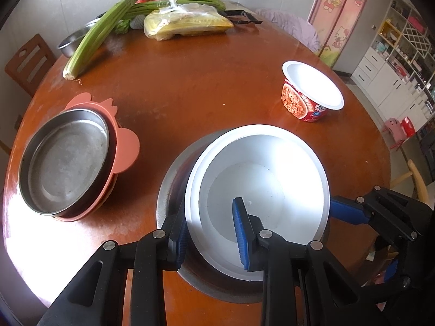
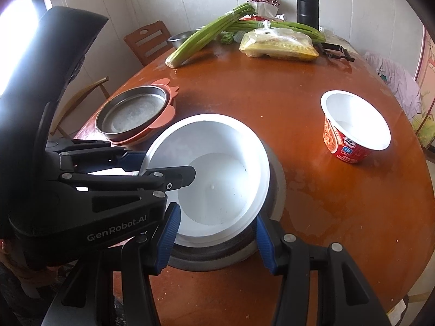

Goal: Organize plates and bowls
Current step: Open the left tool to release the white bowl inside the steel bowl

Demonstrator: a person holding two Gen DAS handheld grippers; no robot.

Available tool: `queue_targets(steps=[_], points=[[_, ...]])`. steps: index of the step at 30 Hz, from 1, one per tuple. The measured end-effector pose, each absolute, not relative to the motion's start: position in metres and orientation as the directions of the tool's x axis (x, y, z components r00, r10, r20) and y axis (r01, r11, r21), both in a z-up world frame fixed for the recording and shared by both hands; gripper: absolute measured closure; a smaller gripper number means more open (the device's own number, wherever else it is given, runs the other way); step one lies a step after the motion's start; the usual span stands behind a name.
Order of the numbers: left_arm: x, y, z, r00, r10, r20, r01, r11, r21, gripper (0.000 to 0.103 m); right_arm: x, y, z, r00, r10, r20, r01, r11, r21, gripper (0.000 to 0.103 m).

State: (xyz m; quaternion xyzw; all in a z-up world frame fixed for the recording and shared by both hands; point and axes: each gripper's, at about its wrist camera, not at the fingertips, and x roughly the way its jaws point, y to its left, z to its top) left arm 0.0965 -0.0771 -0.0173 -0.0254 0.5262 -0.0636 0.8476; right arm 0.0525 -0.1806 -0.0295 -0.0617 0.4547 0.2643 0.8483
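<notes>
A white bowl sits nested in a steel bowl at the table's near edge. My left gripper straddles the white bowl's near-left rim, one finger inside, one outside, with a gap to the wall, so it is open. My right gripper is open, its fingers spread on either side of the white bowl's near rim. A steel plate rests on stacked pink plates at the left. A red instant-noodle bowl stands at the right.
At the far side of the round wooden table lie celery, a bagged food packet, a steel basin, a black flask and a black gripper-like tool. Chairs stand at the left.
</notes>
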Motion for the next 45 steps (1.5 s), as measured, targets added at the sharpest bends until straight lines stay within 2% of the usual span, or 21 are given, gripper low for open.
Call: queue_targets(steps=[17, 39, 42, 45], points=[[0.095, -0.070, -0.017, 0.445, -0.136, -0.885, 0.073, 0.991, -0.116, 0.073, 0.052, -0.181, -0.024, 0.497, 0.352, -0.793, -0.491, 0.868, 0.078, 0.050], [0.096, -0.067, 0.017, 0.527, -0.139, -0.839, 0.064, 0.990, -0.124, 0.072, 0.057, -0.199, -0.009, 0.555, 0.348, -0.755, -0.445, 0.892, 0.084, 0.050], [0.102, -0.068, 0.022, 0.533, -0.141, -0.834, 0.063, 0.990, -0.127, 0.071, 0.061, -0.206, -0.007, 0.563, 0.347, -0.750, -0.432, 0.897, 0.092, 0.050], [0.107, -0.071, 0.028, 0.544, -0.140, -0.827, 0.069, 0.990, -0.122, 0.064, 0.066, -0.214, -0.005, 0.570, 0.344, -0.746, -0.414, 0.905, 0.102, 0.050]])
